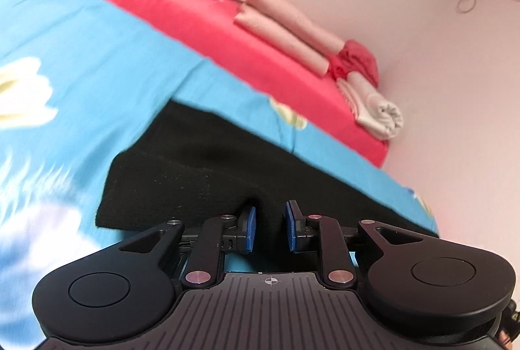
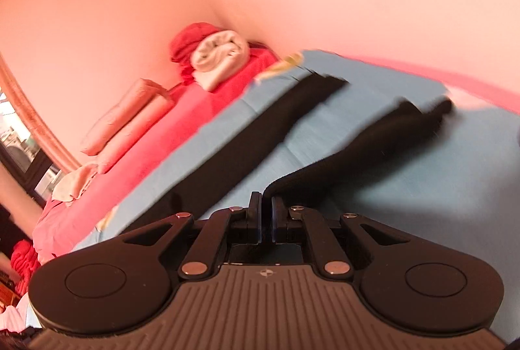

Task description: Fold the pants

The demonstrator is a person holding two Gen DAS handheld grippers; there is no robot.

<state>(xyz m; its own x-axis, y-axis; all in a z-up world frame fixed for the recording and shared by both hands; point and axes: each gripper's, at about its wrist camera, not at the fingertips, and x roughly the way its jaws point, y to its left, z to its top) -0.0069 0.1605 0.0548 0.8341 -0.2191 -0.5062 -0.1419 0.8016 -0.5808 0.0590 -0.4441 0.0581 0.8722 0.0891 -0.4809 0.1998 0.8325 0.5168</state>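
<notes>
Right wrist view: the blue bedsheet [image 2: 406,161] fills the frame, and on it the black pants [image 2: 286,119] lie with both legs running away from you, parted in a V; judge them light, limp and non-slip, so they will sag and drape wherever unsupported. Take hold at an edge or hem rather than mid-panel, one grip per side, to keep the fold line straight. Your right gripper [image 2: 266,213] is clenched, its jaws nearly meeting on the near edge of the black cloth. Only this view shows the two legs and their far ends. The left wrist view instead shows one broad black panel with a square corner, and your left gripper [image 1: 270,228], blue pads [image 1: 250,229] narrowed around a raised pinch of fabric.
</notes>
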